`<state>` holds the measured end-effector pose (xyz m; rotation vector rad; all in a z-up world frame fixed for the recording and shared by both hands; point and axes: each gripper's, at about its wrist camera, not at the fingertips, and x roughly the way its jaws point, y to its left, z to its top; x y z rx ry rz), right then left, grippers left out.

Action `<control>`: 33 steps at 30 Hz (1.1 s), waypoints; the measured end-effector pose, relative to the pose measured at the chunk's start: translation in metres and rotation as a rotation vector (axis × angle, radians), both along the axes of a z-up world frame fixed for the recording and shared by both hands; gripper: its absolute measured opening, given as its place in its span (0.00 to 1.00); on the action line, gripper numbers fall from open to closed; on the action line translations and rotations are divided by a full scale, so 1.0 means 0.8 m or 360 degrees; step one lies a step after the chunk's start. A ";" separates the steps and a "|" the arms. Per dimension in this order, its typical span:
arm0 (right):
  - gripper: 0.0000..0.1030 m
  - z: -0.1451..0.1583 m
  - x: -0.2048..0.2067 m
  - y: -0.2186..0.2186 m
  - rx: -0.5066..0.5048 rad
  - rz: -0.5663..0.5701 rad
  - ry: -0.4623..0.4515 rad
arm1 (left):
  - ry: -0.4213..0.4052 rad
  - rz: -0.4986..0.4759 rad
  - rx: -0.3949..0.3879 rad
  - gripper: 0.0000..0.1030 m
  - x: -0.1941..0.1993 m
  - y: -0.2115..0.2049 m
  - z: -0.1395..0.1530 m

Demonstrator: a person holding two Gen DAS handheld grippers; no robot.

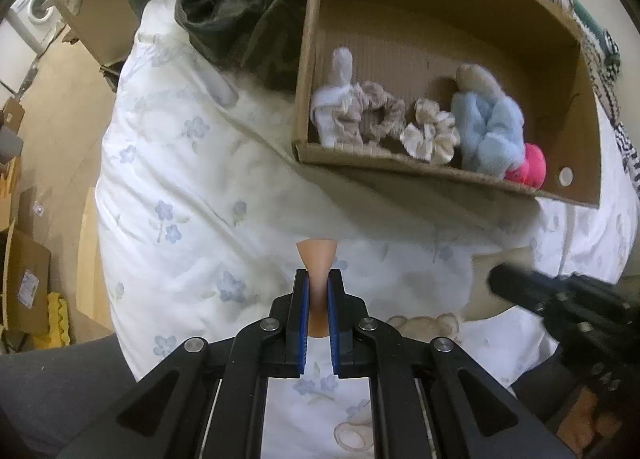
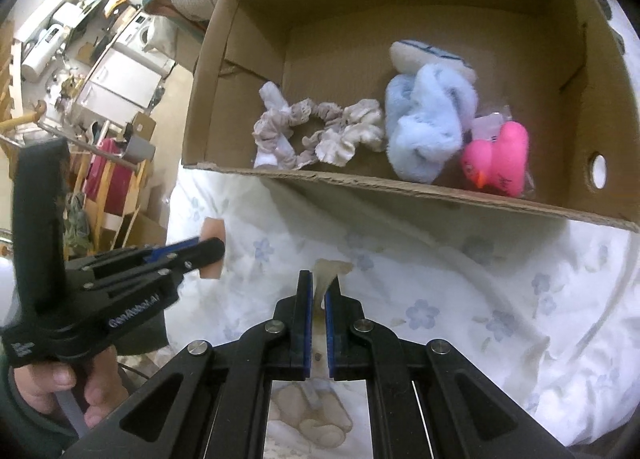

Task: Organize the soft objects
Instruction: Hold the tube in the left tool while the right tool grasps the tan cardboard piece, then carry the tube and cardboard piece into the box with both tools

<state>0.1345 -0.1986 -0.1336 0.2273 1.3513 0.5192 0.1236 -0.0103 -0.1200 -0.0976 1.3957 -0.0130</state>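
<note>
My left gripper (image 1: 318, 279) is shut on a peach soft sponge piece (image 1: 316, 257), held above the white floral duvet (image 1: 180, 179). In the right wrist view that gripper (image 2: 208, 249) shows at the left with the sponge piece (image 2: 212, 233) squeezed between its pads. My right gripper (image 2: 319, 283) is shut on a pale cream soft piece (image 2: 330, 269), just in front of the cardboard box (image 2: 400, 185). The box (image 1: 400, 165) holds beige scrunchies (image 2: 316, 127), a cream scrunchie (image 1: 430, 131), a light blue plush (image 2: 428, 119) and a pink duck (image 2: 496, 159). The right gripper (image 1: 504, 283) is blurred at the right of the left wrist view.
A dark checked garment (image 1: 236, 19) lies on the duvet left of the box. Beyond the bed's left edge are cardboard boxes (image 1: 28, 283) on the floor and a washing machine (image 1: 36, 7). A person's hand (image 2: 60, 383) grips the left gripper's handle.
</note>
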 end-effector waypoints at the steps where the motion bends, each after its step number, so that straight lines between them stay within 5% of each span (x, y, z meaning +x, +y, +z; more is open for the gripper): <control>1: 0.07 0.000 -0.001 0.000 0.0002 -0.0005 -0.0006 | 0.0005 0.0006 -0.0001 0.08 0.000 -0.002 -0.001; 13: 0.07 0.068 0.003 -0.033 0.0154 -0.0145 -0.0239 | -0.0198 0.0157 -0.0061 0.08 -0.001 0.002 0.069; 26: 0.07 0.137 0.046 -0.074 0.0287 -0.0295 -0.0425 | -0.0399 0.0093 -0.0022 0.08 0.054 0.001 0.134; 33: 0.07 0.115 0.076 -0.108 0.0369 -0.0399 -0.0449 | -0.0488 0.0018 -0.0016 0.08 0.093 -0.024 0.134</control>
